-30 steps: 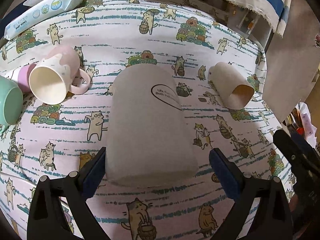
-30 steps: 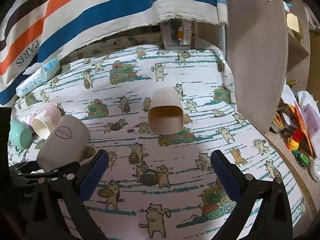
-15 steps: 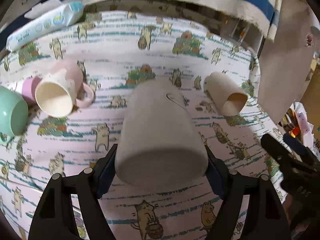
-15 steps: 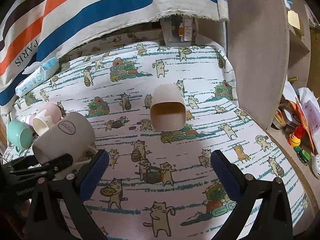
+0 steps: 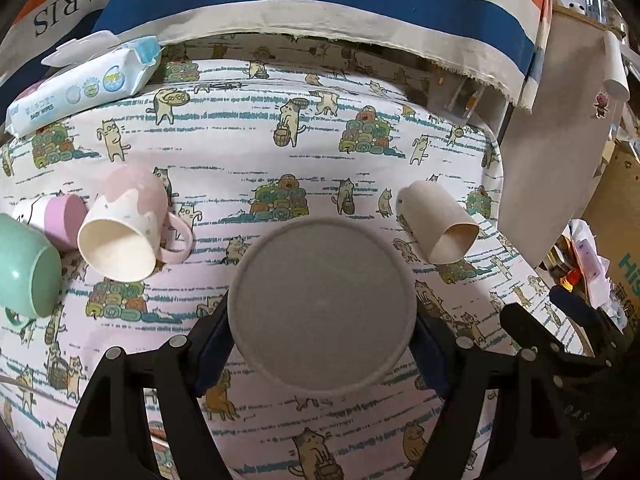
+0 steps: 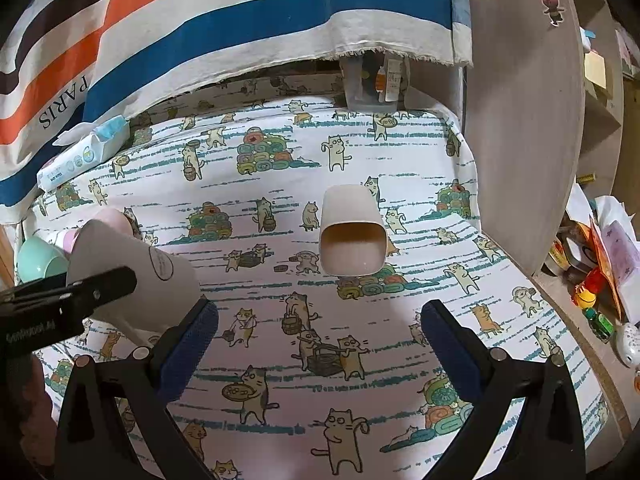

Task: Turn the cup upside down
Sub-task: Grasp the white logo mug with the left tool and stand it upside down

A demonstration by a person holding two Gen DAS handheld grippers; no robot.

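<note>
Matte grey round cup [image 5: 322,306] held clear above cat-print tablecloth [image 5: 248,152], flat base toward left wrist camera, likely mid-turn toward mouth-down. Left gripper [image 5: 322,344] clamped on cup's sides, blue pads [image 5: 212,340] pressing both flanks. Right gripper [image 6: 320,344] spread wide, empty, hovering over cloth.

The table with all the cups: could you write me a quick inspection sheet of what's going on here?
Surface: cat-print tablecloth.
Job's things: grey cup clamped in the left gripper, lifted and tilted, its flat base facing the left camera.
Clutter: beige cup, pink mug and green cup on their sides; wipes pack.
Grippers: right gripper open, empty.
Cables: nothing seen.
Surroundings: striped PARIS cloth behind; cluttered shelf to the right.
</note>
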